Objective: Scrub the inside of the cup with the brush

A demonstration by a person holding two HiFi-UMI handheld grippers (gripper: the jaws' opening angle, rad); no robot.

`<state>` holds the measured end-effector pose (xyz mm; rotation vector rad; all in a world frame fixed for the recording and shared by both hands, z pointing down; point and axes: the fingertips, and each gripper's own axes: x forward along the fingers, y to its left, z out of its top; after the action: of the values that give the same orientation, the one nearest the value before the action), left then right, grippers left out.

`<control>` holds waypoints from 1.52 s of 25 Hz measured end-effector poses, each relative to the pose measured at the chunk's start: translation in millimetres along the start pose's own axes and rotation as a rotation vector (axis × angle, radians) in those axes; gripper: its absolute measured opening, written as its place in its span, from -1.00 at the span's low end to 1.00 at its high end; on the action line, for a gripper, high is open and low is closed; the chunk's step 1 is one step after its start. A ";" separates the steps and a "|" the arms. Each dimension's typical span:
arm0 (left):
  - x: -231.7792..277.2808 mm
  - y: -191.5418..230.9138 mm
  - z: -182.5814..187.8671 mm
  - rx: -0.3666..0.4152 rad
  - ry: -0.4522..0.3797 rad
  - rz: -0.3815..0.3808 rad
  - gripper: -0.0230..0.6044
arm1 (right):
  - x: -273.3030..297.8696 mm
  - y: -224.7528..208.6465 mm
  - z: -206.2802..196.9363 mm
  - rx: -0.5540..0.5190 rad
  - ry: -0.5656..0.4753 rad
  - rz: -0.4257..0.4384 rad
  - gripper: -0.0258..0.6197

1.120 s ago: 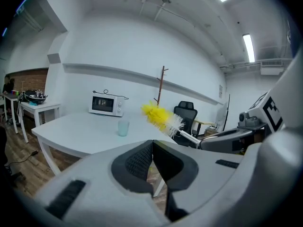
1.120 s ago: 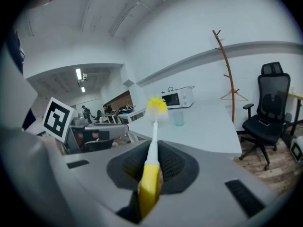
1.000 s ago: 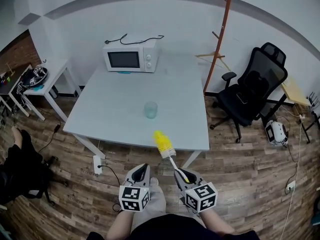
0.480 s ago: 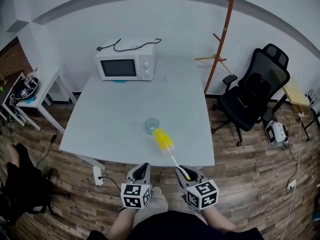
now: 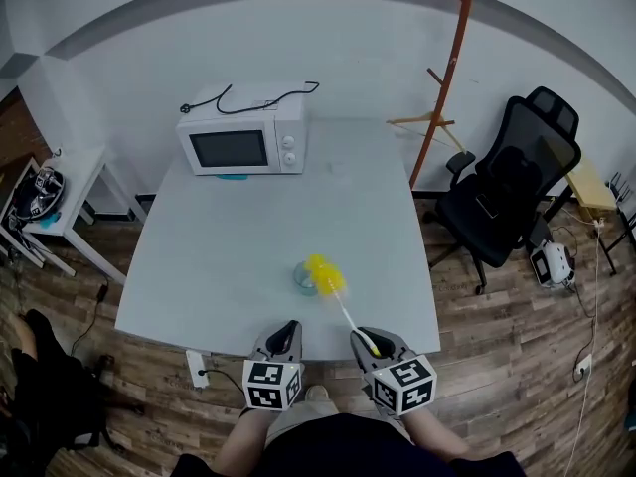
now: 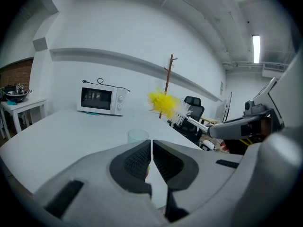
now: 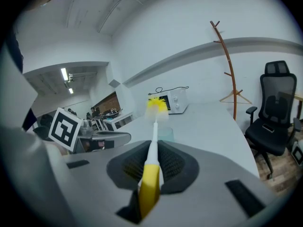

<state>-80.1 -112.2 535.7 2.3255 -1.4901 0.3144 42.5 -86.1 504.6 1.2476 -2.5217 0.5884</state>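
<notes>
A clear pale-green cup stands upright on the white table, near its front edge. My right gripper is shut on the yellow handle of a brush. Its white shaft runs forward, and its yellow bristle head hangs just above and to the right of the cup. In the right gripper view the brush points past the cup. My left gripper is shut and empty at the table's front edge, with the cup just ahead of its jaws.
A white microwave with a black cable on top sits at the table's far left. A black office chair and a wooden coat stand are to the right. A small side table with clutter stands at the left.
I have moved closer to the table. The brush head has travelled from in front of the table edge to a spot over the cup. Both grippers now reach the table's front edge.
</notes>
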 end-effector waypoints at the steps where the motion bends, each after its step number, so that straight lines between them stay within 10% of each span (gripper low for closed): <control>1: 3.9 3.3 0.8 0.002 0.004 -0.006 -0.87 | 4.8 -1.3 1.6 0.001 0.002 -0.001 -0.76; 10: 32.5 27.4 3.2 0.032 0.028 -0.042 -0.86 | 37.3 -11.1 14.1 0.023 -0.006 -0.021 -0.76; 14: 51.3 34.2 -10.1 0.054 0.066 -0.086 -0.23 | 44.1 -18.6 17.7 0.034 -0.010 -0.047 -0.76; 20: 83.7 44.7 -24.2 0.128 0.096 -0.097 0.07 | 46.7 -27.2 17.6 0.060 -0.006 -0.082 -0.76; 38: 176.0 38.6 -53.8 0.203 0.195 -0.145 0.28 | 65.7 -60.3 21.1 0.068 0.037 -0.078 -0.76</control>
<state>-41.1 -250.2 657.2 2.4596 -1.2401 0.6595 50.7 -174.6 527.0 1.3398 -2.4295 0.6773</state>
